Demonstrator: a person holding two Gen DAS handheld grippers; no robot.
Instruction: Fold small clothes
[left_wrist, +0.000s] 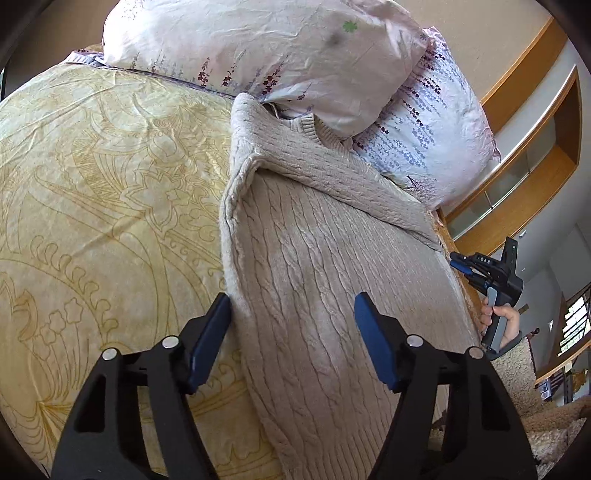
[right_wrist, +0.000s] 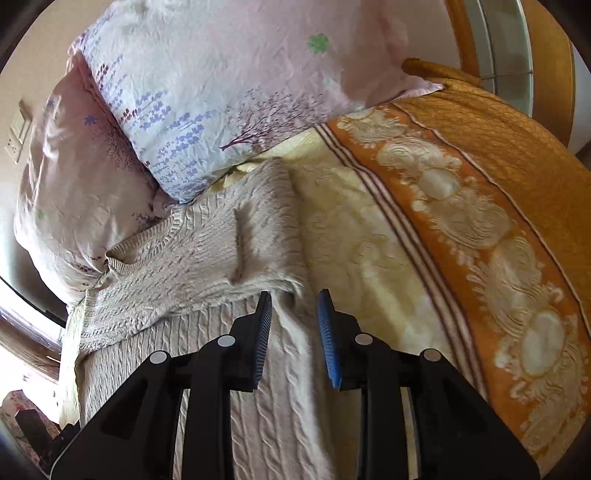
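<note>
A beige sweater (left_wrist: 325, 280) is straddled by the parted left gripper (left_wrist: 293, 306); nothing is clasped by the narrowly parted right gripper (right_wrist: 295, 306).

This is a bedroom in a home; a bed (left_wrist: 92, 184) spreads under a yellow patterned blanket (right_wrist: 369, 236) with an orange border; two floral pillows (left_wrist: 258, 55) are stacked at its head; wood-trimmed shelving (left_wrist: 532, 140) lines the wall; a wall switch plate (right_wrist: 16, 138) sits beside the pillows.
</note>
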